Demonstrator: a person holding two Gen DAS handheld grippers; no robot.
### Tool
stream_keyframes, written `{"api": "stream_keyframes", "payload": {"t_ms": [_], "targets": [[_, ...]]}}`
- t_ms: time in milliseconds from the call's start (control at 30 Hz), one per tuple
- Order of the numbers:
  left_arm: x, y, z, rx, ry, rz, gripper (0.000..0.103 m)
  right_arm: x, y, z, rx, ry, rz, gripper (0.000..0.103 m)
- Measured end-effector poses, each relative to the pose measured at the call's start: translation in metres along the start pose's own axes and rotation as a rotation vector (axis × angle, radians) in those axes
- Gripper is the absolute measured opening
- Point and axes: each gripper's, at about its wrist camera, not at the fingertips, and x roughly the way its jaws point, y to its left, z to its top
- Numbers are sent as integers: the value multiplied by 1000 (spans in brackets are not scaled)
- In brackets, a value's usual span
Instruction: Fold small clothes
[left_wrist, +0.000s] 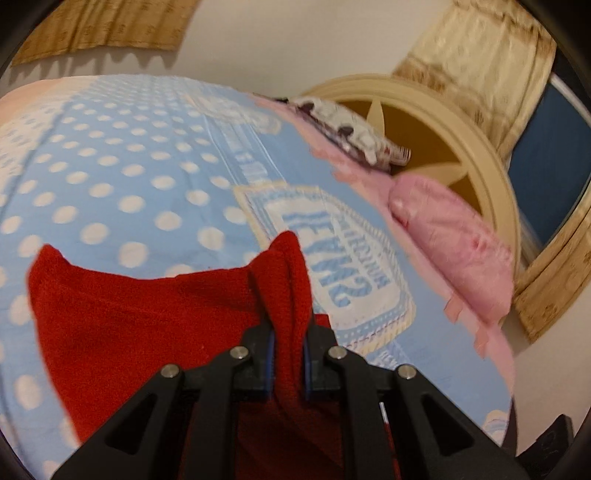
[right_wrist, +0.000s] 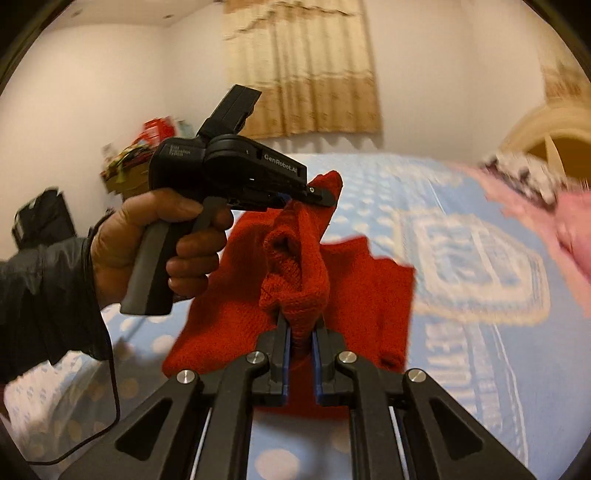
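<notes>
A small red knitted garment hangs over the blue polka-dot bedspread. My left gripper is shut on a bunched edge of it. In the right wrist view the same red garment is lifted above the bed. My right gripper is shut on a bunched knitted fold. The left gripper, held in a hand, pinches another corner farther back and higher. The cloth hangs between the two grippers.
A pink pillow and a patterned pillow lie by the cream round headboard. Curtains hang on the far wall. Clutter and a dark bag stand at the left.
</notes>
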Motion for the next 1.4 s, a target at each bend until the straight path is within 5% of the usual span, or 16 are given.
{"api": "stream_keyframes", "payload": {"t_ms": [200, 300, 333, 367, 433, 567, 733, 833, 1000, 1400], "targets": [[41, -35, -8, 136, 102, 119, 16, 17, -48, -23, 216, 108, 41, 8], [25, -54, -12, 236, 85, 169, 32, 21, -60, -30, 274, 153, 66, 10], [12, -59, -15, 275, 60, 186, 48, 20, -63, -31, 275, 157, 45, 25], [-1, -61, -17, 301, 33, 208, 56, 16, -64, -32, 274, 157, 17, 51], [-28, -61, -25, 352, -36, 265, 72, 7, -72, -33, 292, 146, -26, 69], [-58, -44, -50, 372, -64, 349, 72, -18, -72, -18, 267, 48, -67, 69], [-72, -9, -92, 266, -60, 432, 72, -13, -38, 33, 164, -47, 158, 69], [-69, 7, -109, 168, -44, 400, 72, 21, -24, 48, 157, 8, 274, 69], [-68, 15, -115, 110, -74, 377, 84, 91, -52, 18, 251, 232, 79, 69], [-81, 1, -144, 73, -58, 337, 86, 21, -28, 9, 122, 103, 71, 69]]}}
